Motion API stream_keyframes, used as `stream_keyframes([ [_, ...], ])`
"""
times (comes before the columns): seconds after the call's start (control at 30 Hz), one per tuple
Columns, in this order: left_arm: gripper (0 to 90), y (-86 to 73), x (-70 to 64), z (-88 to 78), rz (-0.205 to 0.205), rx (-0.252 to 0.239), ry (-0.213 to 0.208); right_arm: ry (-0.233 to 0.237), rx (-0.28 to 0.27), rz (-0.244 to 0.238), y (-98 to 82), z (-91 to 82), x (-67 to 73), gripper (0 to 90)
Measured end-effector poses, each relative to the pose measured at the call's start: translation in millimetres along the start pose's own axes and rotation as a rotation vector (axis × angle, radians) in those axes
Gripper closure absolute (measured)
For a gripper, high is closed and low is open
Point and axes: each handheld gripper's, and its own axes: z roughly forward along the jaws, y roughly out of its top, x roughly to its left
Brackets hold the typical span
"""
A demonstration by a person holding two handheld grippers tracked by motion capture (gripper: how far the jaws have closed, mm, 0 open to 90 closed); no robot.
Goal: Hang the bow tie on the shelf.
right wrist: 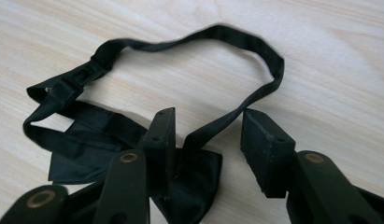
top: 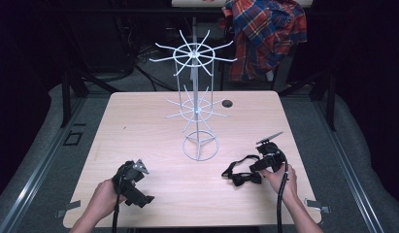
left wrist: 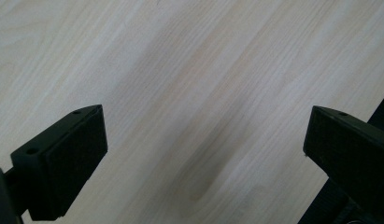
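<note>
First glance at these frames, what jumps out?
The tall white wire rack stands at the table's middle, its spokes fanning out in two tiers. Near the front right edge a black bow tie lies with its strap looped on the wood; the right hand-held gripper straddles the strap by the bow, jaws apart. Behind the table hangs a red and blue plaid shirt.
</note>
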Motion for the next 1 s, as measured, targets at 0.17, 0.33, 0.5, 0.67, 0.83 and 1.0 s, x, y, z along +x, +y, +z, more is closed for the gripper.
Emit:
stream_keyframes([
  [0.17, 0.0, 0.0, 0.1, 0.1, 0.002, 0.001, -0.003, 0.015, 0.028, -0.022, 0.2, 3.9, 3.8, 72.1],
  [0.33, 0.0, 0.1, 0.4, 0.4, 0.002, 0.004, -0.002, 0.028, 0.018, -0.035, 0.1, 2.8, 6.8, 87.7],
  [0.5, 0.0, 0.1, 0.4, 0.5, 0.005, 0.005, -0.002, -0.009, -0.067, -0.083, 0.5, -6.2, 8.6, 88.9],
  [0.67, 0.0, 0.2, 0.2, 0.9, 0.004, 0.006, -0.003, -0.045, -0.149, -0.137, 0.5, -20.2, 12.1, 89.2],
  [0.83, 0.1, 0.8, -0.2, 2.1, 0.010, 0.015, -0.004, -0.099, -0.202, -0.223, 0.3, -35.7, 21.6, 89.2],
  [1.0, 0.1, 0.6, 0.1, 2.1, 0.010, 0.014, -0.004, -0.119, -0.251, -0.269, -0.7, -44.2, 29.0, 89.2],
])
